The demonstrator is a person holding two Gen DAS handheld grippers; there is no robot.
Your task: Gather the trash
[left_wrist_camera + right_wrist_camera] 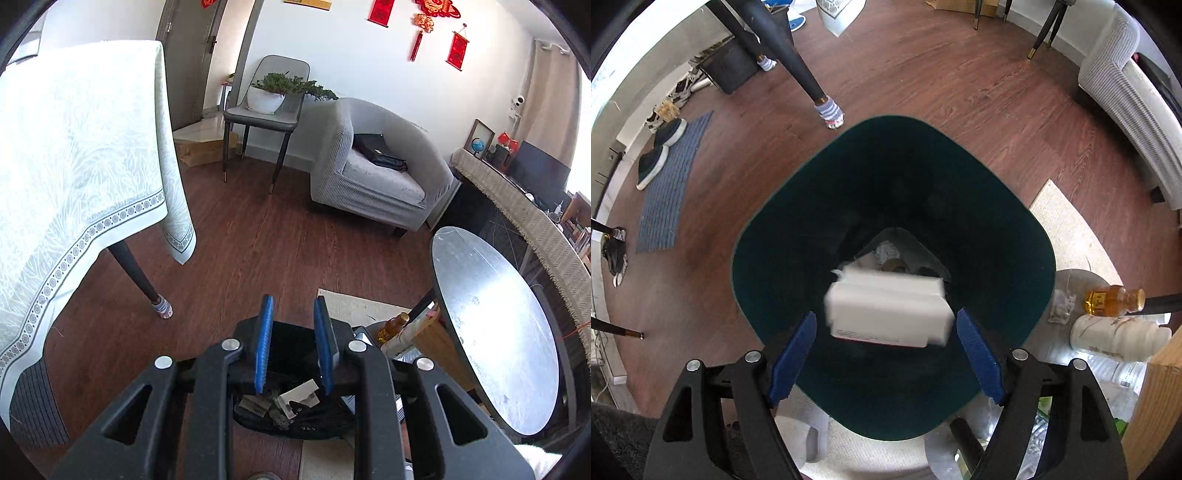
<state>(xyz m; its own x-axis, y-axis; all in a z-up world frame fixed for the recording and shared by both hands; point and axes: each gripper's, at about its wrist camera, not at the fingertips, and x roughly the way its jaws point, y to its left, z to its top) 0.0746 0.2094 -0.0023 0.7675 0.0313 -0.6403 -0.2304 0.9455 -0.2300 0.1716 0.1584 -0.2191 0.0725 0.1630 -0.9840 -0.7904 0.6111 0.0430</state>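
A dark green trash bin [768, 206] stands on the wooden floor and fills the middle of the right wrist view, seen from straight above. My right gripper [886, 315] hangs open over its mouth. A blurred white box [888, 308] is in the air between the blue pads [794, 354], touching neither. Crumpled scraps [886, 251] lie at the bin's bottom. In the left wrist view my left gripper [294, 301] is shut with nothing between its pads. Below it is the bin [295, 424] with a white box [299, 397] and other scraps inside.
An amber bottle [1113, 299] and a white bottle [1119, 338] lie right of the bin, under a round grey table [495, 332]. A cloth-covered table [74, 166] with a dark leg [798, 62] stands left. Beyond are a grey armchair [376, 173], a chair [266, 110], and a mat [670, 184].
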